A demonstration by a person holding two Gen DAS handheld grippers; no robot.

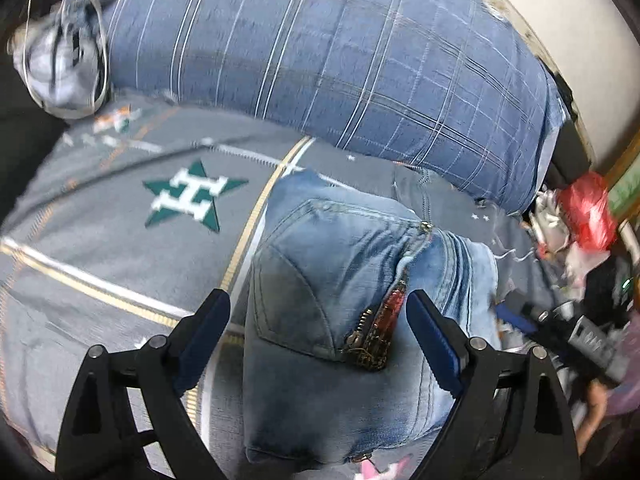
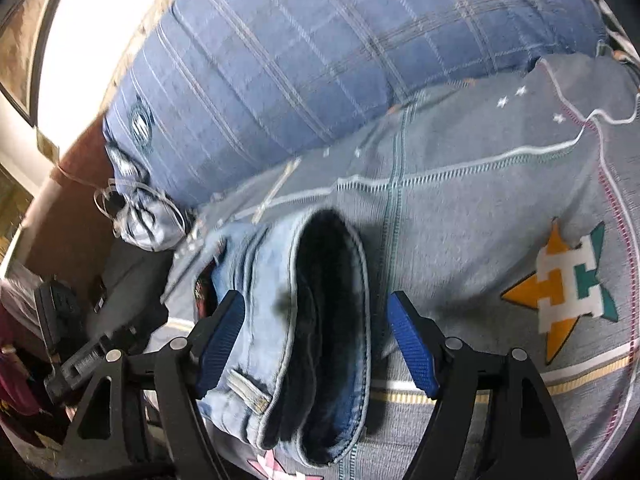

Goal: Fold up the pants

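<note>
Your left gripper (image 1: pixel 318 308) hangs released above the folded pants (image 1: pixel 340 280); its blue pads (image 1: pixel 430 332) stand wide, one on each side of the denim bundle, and neither presses on the cloth. In the left wrist view you look down on a back pocket (image 1: pixel 304 292) and a red and brass patch (image 1: pixel 380 332) at the pocket's edge, between the two fingers.

Your right gripper (image 2: pixel 318 320) is also released. Its pads (image 2: pixel 412 344) stand apart with the rolled end of the pants (image 2: pixel 312 312) between them; the left pad lies just beside the pale denim, but you cannot tell whether it touches. The dark inner layers of the fold face this camera.

The pants lie as a compact folded stack on a bed covered by a grey bedspread (image 1: pixel 100 260). The bedspread carries a green star with a white letter H (image 1: pixel 192 196) beside the pants in the left wrist view, and an orange and teal star (image 2: pixel 560 292) near the pants in the right wrist view. A blue checked pillow (image 1: pixel 340 64) lies beyond the pants, along the far side of the bed. A red plastic bag (image 1: pixel 588 208) sits among clutter off the bed's edge.
</note>
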